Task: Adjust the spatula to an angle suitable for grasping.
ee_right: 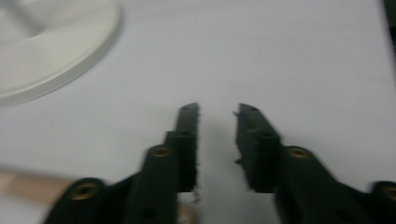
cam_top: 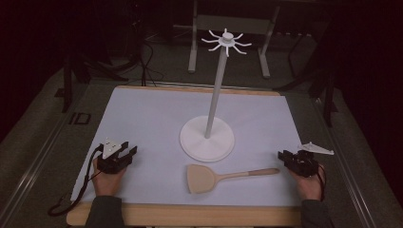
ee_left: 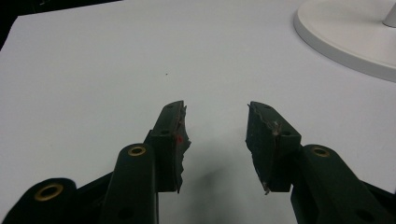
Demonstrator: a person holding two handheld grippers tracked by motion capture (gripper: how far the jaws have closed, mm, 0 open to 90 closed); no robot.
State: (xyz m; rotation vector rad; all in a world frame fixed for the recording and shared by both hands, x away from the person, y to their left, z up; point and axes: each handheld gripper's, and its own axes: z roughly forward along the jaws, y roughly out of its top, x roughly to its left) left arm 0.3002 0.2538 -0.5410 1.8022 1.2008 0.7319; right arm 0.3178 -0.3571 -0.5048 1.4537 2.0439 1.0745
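A wooden spatula lies flat on the white mat, blade to the left, handle pointing right. Behind it stands a white rack with a round base, a tall pole and hooks at the top. My left gripper rests at the mat's left side, open, nothing between its jaws. My right gripper sits at the mat's right edge, just past the spatula's handle end, open and empty. The rack's base shows in the left gripper view and again in the right gripper view. The handle blurs at lower left.
The white mat covers a wooden board on a dark table. Metal legs of a stand rise behind the board. A cable trails from the left gripper off the mat's front left corner.
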